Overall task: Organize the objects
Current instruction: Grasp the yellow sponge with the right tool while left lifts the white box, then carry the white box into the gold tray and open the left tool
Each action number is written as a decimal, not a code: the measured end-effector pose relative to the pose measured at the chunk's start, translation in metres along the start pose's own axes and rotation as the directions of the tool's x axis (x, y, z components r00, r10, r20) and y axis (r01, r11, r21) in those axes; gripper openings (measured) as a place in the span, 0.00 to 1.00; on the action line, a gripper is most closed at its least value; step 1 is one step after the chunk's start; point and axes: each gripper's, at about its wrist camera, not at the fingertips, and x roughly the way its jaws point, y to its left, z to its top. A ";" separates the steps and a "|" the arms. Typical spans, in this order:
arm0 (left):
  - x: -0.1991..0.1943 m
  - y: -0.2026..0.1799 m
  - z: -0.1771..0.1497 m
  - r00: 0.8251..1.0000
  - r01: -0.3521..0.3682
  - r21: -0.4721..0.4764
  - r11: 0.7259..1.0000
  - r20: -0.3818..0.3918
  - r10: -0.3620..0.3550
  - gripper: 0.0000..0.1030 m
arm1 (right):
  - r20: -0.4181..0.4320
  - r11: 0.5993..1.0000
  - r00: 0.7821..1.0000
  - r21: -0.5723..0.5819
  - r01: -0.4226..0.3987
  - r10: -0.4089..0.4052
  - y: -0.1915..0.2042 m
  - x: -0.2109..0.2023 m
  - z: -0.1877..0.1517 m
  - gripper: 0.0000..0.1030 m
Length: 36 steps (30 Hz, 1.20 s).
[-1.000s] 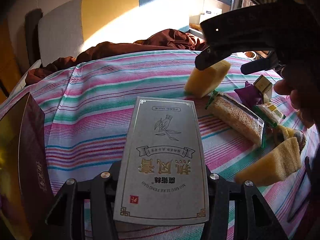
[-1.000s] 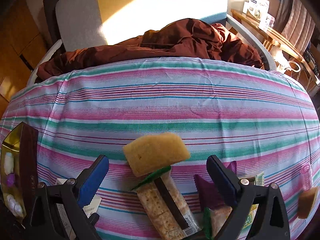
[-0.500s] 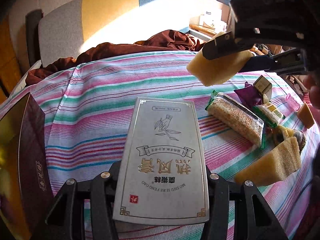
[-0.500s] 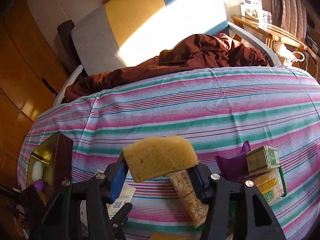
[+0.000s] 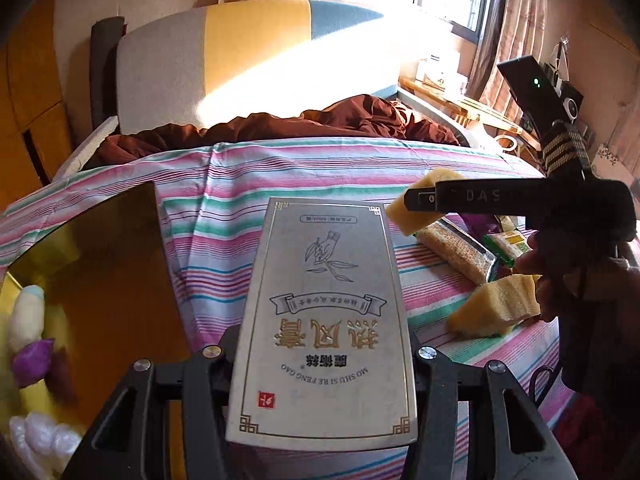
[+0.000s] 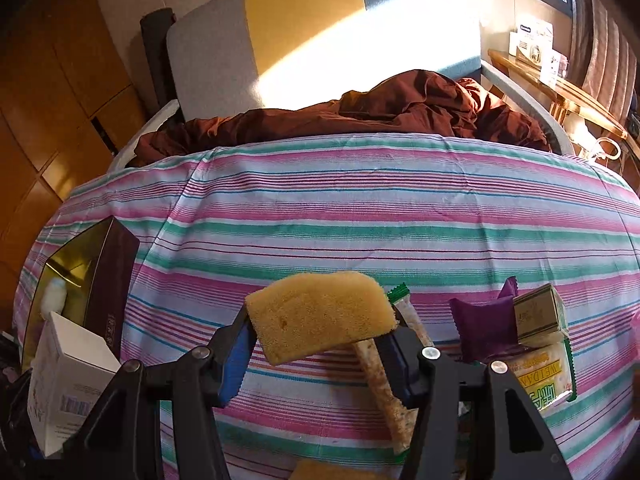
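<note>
The left gripper (image 5: 320, 364) had its jaws clamped on a grey box (image 5: 324, 316) with gold lettering, held above the striped bedsheet (image 5: 224, 184). The right gripper (image 6: 316, 344) had its jaws clamped on a yellow sponge (image 6: 320, 312), lifted clear of the sheet. Below those jaws lay a cracker packet (image 6: 384, 392); to their right, a purple pouch (image 6: 484, 328). To their left stood an open gold-lined box (image 6: 80, 264); beyond, a brown blanket (image 6: 400, 108).
</note>
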 end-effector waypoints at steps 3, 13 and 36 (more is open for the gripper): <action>-0.020 0.021 -0.004 1.000 -0.021 -0.034 0.999 0.021 0.022 0.51 | -0.004 1.000 1.000 -0.031 -0.001 0.001 0.008 0.001 -0.003 0.56; -0.087 0.151 -0.024 0.968 -0.222 -0.265 0.938 0.055 0.245 0.51 | -0.002 0.997 1.000 -0.075 -0.006 0.005 0.018 0.001 -0.006 0.56; -0.082 0.257 -0.083 0.926 -0.375 -0.436 0.818 -0.129 0.356 0.51 | -0.048 0.988 0.998 -0.150 0.024 -0.032 0.035 0.013 -0.015 0.56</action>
